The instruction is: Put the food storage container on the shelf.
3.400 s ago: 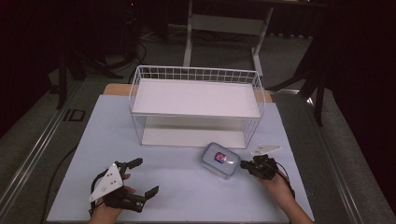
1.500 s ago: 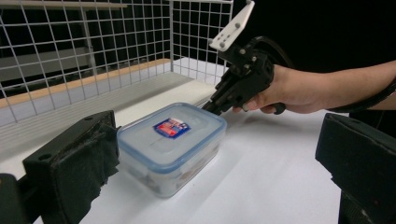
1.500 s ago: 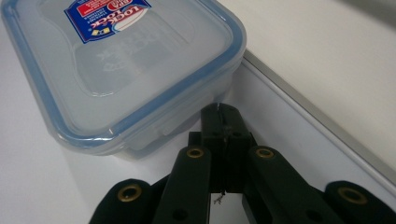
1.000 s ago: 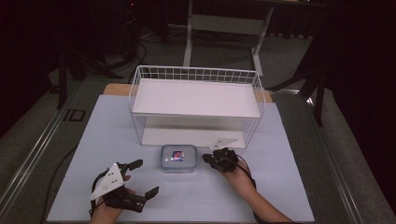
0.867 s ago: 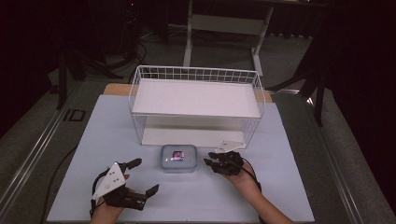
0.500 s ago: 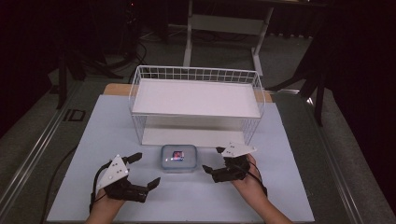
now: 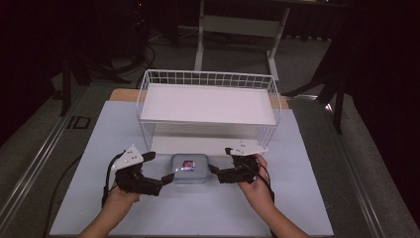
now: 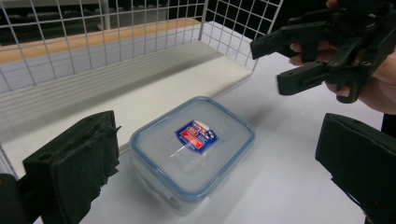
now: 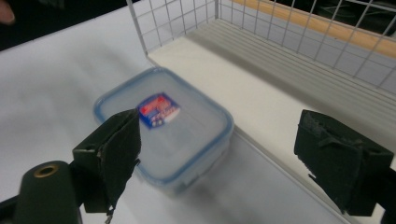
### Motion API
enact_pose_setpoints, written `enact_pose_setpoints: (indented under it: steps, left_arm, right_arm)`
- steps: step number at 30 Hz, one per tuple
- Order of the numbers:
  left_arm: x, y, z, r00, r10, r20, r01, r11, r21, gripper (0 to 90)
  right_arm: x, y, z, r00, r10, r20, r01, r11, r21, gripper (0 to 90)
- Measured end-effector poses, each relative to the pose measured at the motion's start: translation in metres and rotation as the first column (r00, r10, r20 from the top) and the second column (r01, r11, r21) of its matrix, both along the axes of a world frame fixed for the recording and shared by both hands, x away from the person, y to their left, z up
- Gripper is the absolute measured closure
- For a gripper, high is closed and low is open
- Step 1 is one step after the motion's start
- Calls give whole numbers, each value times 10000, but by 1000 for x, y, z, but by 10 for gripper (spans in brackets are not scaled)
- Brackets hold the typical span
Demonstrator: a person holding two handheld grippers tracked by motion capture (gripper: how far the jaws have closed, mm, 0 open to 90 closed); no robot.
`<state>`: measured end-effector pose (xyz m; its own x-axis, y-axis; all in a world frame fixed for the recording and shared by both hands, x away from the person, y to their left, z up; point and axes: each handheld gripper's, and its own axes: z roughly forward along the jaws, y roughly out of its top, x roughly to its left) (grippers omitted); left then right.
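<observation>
Plastic container (image 7: pixel 188 168) with blue-rimmed lid is seen flat on the bench (image 7: pixel 297 198), directly between the two hand-held grippers and just in front of the lower shelf of the white wire rack (image 7: pixel 208 101). Left hand-held gripper (image 7: pixel 159 168): jaws apart, nothing between the pads, container just ahead of them. Right hand-held gripper (image 7: pixel 220 161): jaws have just been opening and now stand wide, nothing held; container lies below and ahead of them. Judgement: container is flanked from both sides so it can be gripped at opposite edges and lifted level, probably toward the rack.
</observation>
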<state>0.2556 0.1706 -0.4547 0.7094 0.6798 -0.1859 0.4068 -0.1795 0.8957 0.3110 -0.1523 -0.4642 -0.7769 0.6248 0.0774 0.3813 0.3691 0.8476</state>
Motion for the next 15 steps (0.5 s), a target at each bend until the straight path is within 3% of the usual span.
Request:
enact_pose_setpoints:
  steps: [1, 4, 8, 9, 12, 15]
  left_arm:
    - [0, 0, 0, 10000, 0, 0, 0, 10000, 0, 4]
    - [13, -1, -4, 9979, -49, -650, 39, 9999, -142, 4]
    - [26, -1, -12, 9924, 188, -1213, -239, 9989, -409, 4]
    - [28, -1, -13, 9916, 418, -1227, -456, 9986, -282, 4]
    - [36, -2, -18, 9807, 833, -1767, -887, 9958, -229, 4]
    - [43, -6, -24, 9691, 1125, -2195, -1179, 9930, -114, 4]
  right_arm:
    - [0, 0, 0, 10000, 0, 0, 0, 10000, 0, 147]
    - [10, 5, -1, 9994, 112, -312, -102, 9995, 301, 147]
    - [14, 10, -2, 9985, -170, -524, 169, 9999, -37, 136]
    - [16, 12, -4, 9953, -497, -829, 491, 9988, -91, 113]
    - [20, 15, -9, 9897, -867, -1138, 868, 9962, -40, 105]
    - [23, 17, -13, 9787, -1101, -1736, 1146, 9933, 164, 105]
